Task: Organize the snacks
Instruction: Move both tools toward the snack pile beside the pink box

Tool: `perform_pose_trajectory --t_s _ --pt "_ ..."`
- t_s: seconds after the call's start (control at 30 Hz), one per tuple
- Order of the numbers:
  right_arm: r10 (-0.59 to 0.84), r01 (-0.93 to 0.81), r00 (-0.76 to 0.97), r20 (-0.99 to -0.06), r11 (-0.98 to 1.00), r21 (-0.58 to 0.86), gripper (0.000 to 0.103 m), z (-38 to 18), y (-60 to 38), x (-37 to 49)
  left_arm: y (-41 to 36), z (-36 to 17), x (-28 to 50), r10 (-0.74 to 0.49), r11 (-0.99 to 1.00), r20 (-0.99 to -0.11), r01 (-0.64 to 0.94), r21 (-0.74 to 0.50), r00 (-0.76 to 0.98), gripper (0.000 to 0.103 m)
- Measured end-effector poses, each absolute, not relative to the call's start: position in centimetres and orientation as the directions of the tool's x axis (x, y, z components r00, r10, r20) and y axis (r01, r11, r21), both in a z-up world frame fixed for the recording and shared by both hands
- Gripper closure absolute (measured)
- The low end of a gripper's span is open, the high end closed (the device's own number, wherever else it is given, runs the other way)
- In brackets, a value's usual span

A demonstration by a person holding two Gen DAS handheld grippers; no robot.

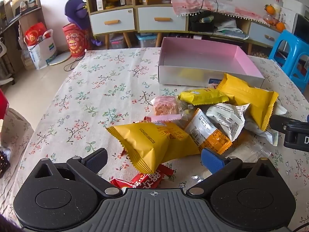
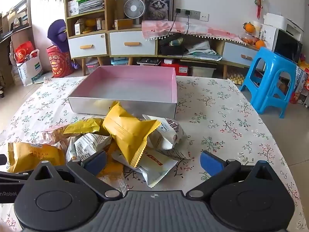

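Note:
A heap of snack packets lies on the floral tablecloth in front of an empty pink-lined box [image 1: 202, 52] [image 2: 135, 81]. My left gripper [image 1: 154, 159] is open, its fingers either side of a big yellow packet [image 1: 152, 145], with a red packet [image 1: 146, 179] under it. My right gripper [image 2: 153, 161] is open over a white packet [image 2: 158, 168] and beside a large yellow packet [image 2: 129, 135]. Other yellow, white and clear packets lie between them. The right gripper's body [image 1: 293, 133] shows at the left wrist view's right edge.
A blue plastic stool [image 2: 270, 81] stands right of the table. Low cabinets with white drawers [image 2: 133, 44] line the back wall. Bags and a red drum [image 1: 76, 40] sit on the floor at far left. Bare tablecloth [image 1: 87, 89] lies left of the heap.

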State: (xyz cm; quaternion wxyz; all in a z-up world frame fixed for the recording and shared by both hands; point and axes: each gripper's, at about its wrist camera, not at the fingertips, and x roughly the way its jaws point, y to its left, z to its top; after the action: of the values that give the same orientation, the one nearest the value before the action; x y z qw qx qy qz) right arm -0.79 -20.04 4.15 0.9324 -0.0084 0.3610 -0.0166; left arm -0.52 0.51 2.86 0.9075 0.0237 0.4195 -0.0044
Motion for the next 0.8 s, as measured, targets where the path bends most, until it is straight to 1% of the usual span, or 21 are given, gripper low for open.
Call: perform_pose_trajectory --t_s 0.5,0.8 --pt "-0.037 0.024 0.739 -0.672 0.999 -0.029 0.010 4.25 -20.27 -0.82 0.67 3.14 -0.54 0.011 0.999 -0.760 0.022 0.034 0.650 0.000" --pt "-0.023 0.011 0.754 -0.656 1.000 -0.023 0.010 5.01 -19.88 -1.26 0.84 3.49 -0.57 0.012 0.999 -0.755 0.017 0.031 0.656 0.000"
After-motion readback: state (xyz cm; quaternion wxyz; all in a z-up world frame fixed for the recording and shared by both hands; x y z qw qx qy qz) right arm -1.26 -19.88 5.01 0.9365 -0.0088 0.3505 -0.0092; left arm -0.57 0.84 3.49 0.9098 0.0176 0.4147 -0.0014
